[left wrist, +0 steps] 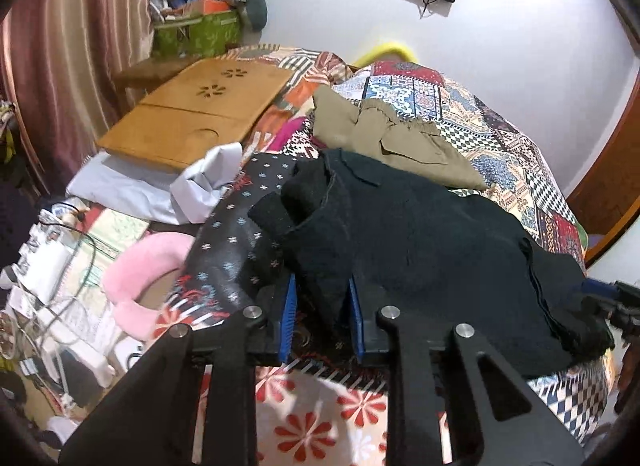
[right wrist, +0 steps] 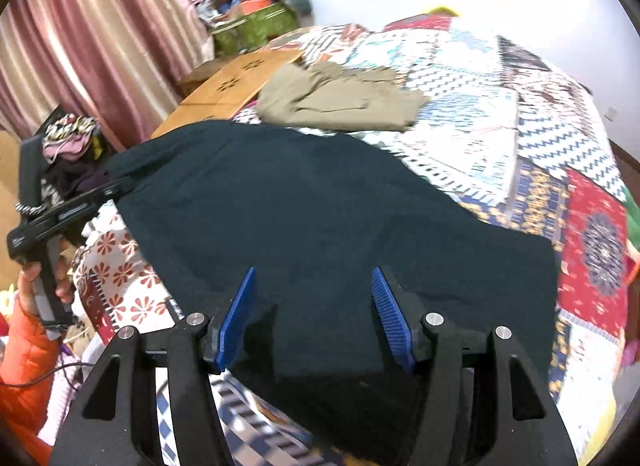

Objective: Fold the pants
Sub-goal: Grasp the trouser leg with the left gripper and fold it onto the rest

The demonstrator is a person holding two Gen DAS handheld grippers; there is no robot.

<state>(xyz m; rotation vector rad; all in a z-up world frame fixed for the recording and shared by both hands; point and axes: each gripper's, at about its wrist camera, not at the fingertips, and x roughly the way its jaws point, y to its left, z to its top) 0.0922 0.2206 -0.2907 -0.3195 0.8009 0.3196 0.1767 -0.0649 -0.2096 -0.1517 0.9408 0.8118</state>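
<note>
Black pants (left wrist: 420, 234) lie across the patchwork bedspread (left wrist: 480, 125), with a bunched fold near their left end. My left gripper (left wrist: 322, 306) has its blue pads close together with a fold of the black cloth pinched between them. In the right wrist view the pants (right wrist: 320, 217) spread wide and flat over the bed. My right gripper (right wrist: 314, 318) is open, its blue pads spread over the near edge of the pants, with cloth lying between them but not clamped. The left gripper also shows in the right wrist view (right wrist: 116, 189), held by a hand at the pants' far left end.
Folded khaki pants (left wrist: 392, 137) lie farther back on the bed. A wooden lap tray (left wrist: 192, 113) sits at the left on white cloth (left wrist: 160, 185). A pink furry ring (left wrist: 136, 282), cables and clutter lie at the left bed side. A curtain (left wrist: 60, 45) hangs on the left.
</note>
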